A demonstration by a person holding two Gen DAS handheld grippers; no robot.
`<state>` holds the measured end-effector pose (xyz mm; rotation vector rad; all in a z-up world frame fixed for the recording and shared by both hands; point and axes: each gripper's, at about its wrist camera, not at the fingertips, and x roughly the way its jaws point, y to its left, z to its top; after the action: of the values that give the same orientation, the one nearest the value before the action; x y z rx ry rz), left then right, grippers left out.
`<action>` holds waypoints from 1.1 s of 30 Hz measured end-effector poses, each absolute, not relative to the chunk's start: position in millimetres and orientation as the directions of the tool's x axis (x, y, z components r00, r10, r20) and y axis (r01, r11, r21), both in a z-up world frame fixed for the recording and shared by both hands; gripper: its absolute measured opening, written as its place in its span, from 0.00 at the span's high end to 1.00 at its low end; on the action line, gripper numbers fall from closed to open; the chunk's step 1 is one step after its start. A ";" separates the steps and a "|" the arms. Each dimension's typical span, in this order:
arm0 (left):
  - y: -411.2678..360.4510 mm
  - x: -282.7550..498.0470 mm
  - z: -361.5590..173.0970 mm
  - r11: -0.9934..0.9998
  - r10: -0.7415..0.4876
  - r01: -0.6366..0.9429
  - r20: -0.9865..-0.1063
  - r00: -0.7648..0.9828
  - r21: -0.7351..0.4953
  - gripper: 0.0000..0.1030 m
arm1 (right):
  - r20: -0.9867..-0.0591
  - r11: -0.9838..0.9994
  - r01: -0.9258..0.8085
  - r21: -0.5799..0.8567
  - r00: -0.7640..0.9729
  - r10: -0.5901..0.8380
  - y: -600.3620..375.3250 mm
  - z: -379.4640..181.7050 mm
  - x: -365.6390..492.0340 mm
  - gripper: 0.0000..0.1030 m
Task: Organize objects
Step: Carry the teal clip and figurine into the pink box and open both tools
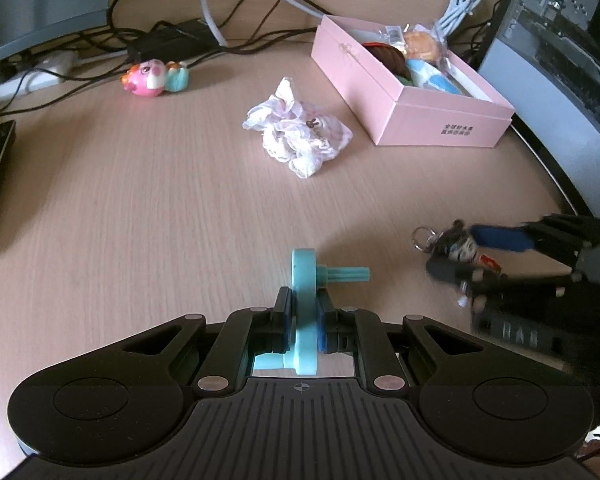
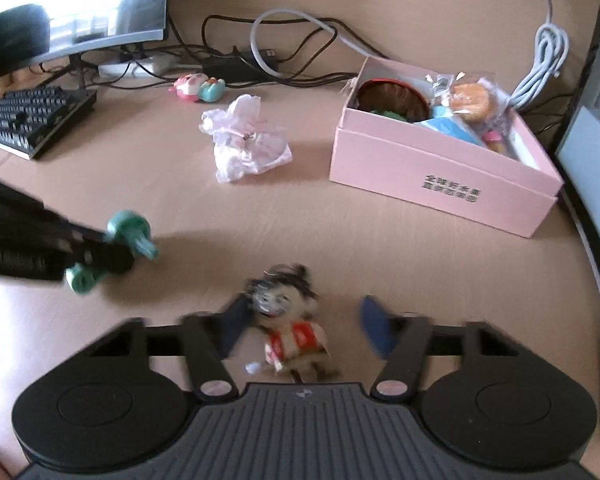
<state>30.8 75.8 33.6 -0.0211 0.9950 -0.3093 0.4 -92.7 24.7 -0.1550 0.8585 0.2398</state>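
Between tools and pink box (image 1: 439, 120) lies crumpled wrapper (image 1: 298, 132).

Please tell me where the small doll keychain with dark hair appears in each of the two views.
Left wrist view: the small dark-haired doll keychain sits at the right edge, between the fingers of the right hand-held gripper.
Right wrist view: low centre, between that gripper's open fingers.
Shared landmark: the open pink cardboard box, beyond the doll in both views.
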 end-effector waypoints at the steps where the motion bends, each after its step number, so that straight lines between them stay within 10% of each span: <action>1: 75.5 31.0 33.4 0.957 -0.264 0.247 -0.822 0.505 -0.155 0.86 | -0.771 0.963 -0.269 -0.029 0.619 0.149 -92.1 26.5 2.5 0.67; 21: 7.7 111.1 163.0 0.829 -0.555 0.462 -0.566 0.610 -0.315 0.87 | -0.592 0.990 -0.124 0.064 0.794 0.138 -178.7 127.6 -42.0 0.67; 33: -20.5 164.0 114.1 0.869 -0.482 0.278 -0.575 0.661 -0.409 0.84 | -0.628 0.992 -0.045 0.119 0.771 0.110 -227.3 108.2 -32.9 0.67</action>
<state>164.0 -20.5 114.1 -0.2984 0.7313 -0.4373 -32.9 -227.3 108.2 0.0992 0.6861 0.0840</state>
